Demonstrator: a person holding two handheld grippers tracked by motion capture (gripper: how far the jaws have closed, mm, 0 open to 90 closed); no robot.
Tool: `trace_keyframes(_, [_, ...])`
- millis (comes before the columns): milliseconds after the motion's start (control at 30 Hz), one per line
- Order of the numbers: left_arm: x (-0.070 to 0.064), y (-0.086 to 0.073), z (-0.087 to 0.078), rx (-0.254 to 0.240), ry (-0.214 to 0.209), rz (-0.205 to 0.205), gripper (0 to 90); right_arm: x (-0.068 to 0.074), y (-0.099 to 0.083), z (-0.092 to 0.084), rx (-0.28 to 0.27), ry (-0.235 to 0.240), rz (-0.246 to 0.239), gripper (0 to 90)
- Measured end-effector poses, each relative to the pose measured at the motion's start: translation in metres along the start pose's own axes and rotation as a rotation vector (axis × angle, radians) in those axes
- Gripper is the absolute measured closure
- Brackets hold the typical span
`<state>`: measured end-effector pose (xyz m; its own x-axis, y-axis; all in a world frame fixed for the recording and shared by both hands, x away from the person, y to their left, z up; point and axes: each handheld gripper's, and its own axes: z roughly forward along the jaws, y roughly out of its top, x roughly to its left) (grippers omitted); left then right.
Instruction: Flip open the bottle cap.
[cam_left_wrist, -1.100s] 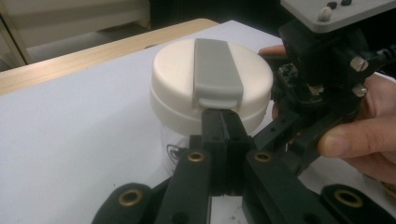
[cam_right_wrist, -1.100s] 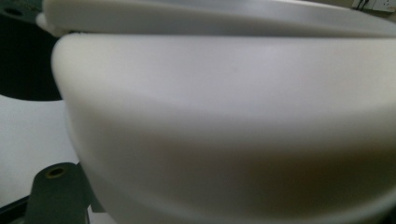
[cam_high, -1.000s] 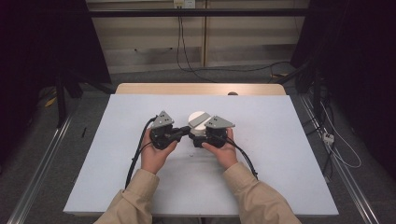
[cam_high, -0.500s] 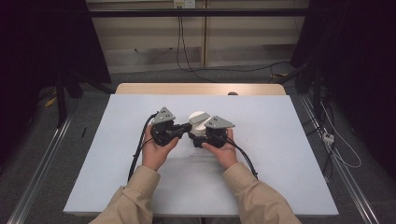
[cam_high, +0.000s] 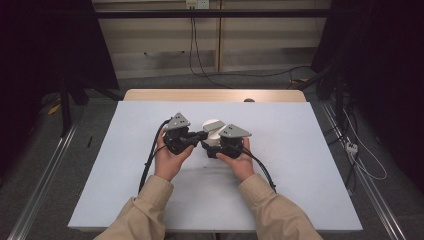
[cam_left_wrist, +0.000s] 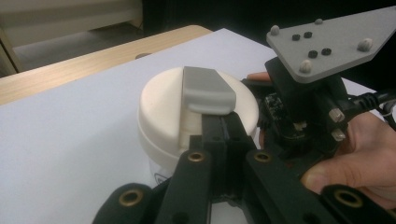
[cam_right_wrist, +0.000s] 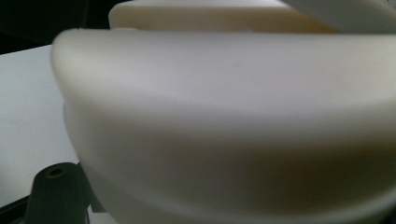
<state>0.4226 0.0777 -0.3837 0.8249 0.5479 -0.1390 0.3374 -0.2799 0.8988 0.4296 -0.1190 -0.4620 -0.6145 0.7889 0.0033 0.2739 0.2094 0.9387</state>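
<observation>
A white jar (cam_high: 212, 126) stands mid-table between my two grippers. Its round lid (cam_left_wrist: 159, 102) carries a grey bar handle (cam_left_wrist: 208, 91). My left gripper (cam_left_wrist: 224, 123) is shut with nothing between its jaws, and its tips rest against the lid just below the near end of that handle. My right gripper (cam_high: 214, 145) reaches in from the other side. The jar's wall (cam_right_wrist: 233, 116) sits right against its camera and hides the pads; it looks shut on the jar low down. In the left gripper view its grey plate (cam_left_wrist: 327, 42) shows behind the jar.
The pale blue table top (cam_high: 300, 150) has open room on all sides of the jar. A wooden strip (cam_high: 215, 95) runs along the far edge. Cables (cam_high: 360, 155) lie on the floor to the right, and metal rails flank the table.
</observation>
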Motion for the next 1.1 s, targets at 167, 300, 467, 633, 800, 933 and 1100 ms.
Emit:
trace_keyframes(167, [0.001,0.001,0.001,0.007,-0.002,0.002,90.0,0.0,0.0,0.0,0.0,0.0,0.0,18.7])
trace_keyframes(300, [0.001,0.003,0.001,0.006,0.0,0.001,90.0,0.0,0.0,0.0,0.001,0.0,-0.001,18.6])
trace_keyframes(467, [0.0,0.005,0.001,0.003,-0.003,0.001,90.0,0.0,0.0,0.0,0.001,0.0,-0.001,18.7])
trace_keyframes(633, [0.0,0.007,0.001,0.0,-0.002,-0.002,90.0,0.0,0.0,0.0,0.002,-0.001,-0.002,18.7])
trace_keyframes(800, [0.0,0.009,0.002,0.002,0.0,-0.003,90.0,0.0,0.0,0.0,0.002,0.0,-0.003,18.7])
trace_keyframes(933, [0.0,0.01,0.002,0.003,-0.007,-0.006,90.0,0.0,0.0,0.0,0.002,-0.001,-0.003,18.7])
trace_keyframes(1100, [0.001,0.013,0.002,0.002,0.003,-0.01,90.0,0.0,0.0,0.0,0.002,-0.001,-0.002,18.7])
